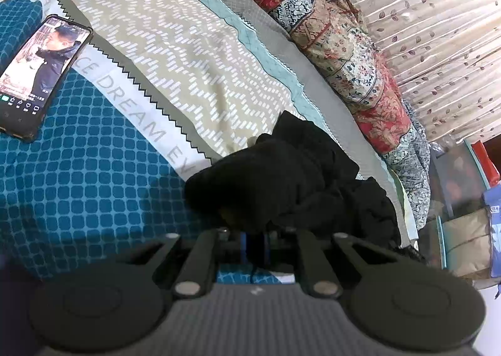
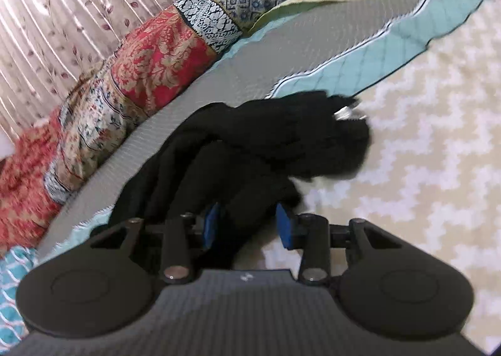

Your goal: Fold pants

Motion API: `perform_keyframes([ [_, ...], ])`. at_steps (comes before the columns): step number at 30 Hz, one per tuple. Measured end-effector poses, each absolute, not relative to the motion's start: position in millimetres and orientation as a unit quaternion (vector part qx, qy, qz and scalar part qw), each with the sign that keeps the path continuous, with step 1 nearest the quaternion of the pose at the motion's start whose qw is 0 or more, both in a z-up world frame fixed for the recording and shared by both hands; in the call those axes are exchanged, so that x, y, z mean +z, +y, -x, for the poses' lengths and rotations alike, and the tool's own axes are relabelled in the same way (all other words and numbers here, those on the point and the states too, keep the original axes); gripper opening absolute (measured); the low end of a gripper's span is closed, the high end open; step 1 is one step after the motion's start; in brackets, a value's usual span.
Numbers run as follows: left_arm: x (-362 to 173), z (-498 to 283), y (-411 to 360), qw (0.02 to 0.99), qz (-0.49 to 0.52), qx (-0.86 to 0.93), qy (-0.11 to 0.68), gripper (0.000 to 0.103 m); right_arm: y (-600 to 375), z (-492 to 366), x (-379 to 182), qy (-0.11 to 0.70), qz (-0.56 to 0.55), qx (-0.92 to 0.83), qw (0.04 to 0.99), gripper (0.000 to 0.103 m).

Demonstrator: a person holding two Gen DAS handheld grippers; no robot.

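The black pants [image 1: 281, 180] lie bunched in a heap on the patterned bedspread [image 1: 175, 52]. In the left wrist view my left gripper [image 1: 256, 241] is at the heap's near edge. Its blue pads are drawn almost together and pinch the black cloth. In the right wrist view the pants [image 2: 250, 143] stretch away from my right gripper [image 2: 249, 224]. Its blue pads [image 2: 285, 226] stand apart, with a loose fold of the cloth lying between them. Something small and metallic [image 2: 344, 113] glints at the far end of the pants. The picture is blurred by motion.
A phone [image 1: 40, 74] with a lit screen lies on the teal checked part of the bedspread at the left. A rolled patchwork quilt [image 1: 344, 52] runs along the bed's far edge, against a leaf-print curtain [image 1: 438, 27]. Boxes and bags [image 1: 463, 240] stand beside the bed.
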State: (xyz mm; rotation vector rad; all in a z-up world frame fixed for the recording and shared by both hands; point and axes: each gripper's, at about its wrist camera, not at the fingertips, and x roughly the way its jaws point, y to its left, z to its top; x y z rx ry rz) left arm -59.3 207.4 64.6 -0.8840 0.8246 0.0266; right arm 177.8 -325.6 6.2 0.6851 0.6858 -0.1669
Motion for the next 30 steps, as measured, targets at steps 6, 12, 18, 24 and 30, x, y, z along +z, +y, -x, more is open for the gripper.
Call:
perform_keyframes([
  [6,66.3,61.5,205.5,0.822,0.417,0.01,0.387,0.008,-329.1,-176.1,21.9,0.289,-0.357,-0.106,0.882,0.009],
  [12,67.7,52.4,187.3,0.824,0.413,-0.023,0.388,0.008,-325.0,-94.1,165.4,0.066,-0.309,-0.026,0.948,0.008],
  [18,62.9,52.5,174.7,0.824,0.406,-0.034,0.393,0.008,-305.8,-6.5,219.9,0.009,-0.192,-0.033,0.981,0.008],
  [24,50.7,60.6,182.0,0.816,0.407,-0.017,0.411,0.008,-327.4,23.0,114.9,0.192,-0.283,-0.137,0.93,0.009],
  [30,46.6,59.9,181.8,0.813,0.402,-0.016,0.42,0.008,-331.7,61.8,22.5,0.322,-0.423,-0.162,0.831,0.017],
])
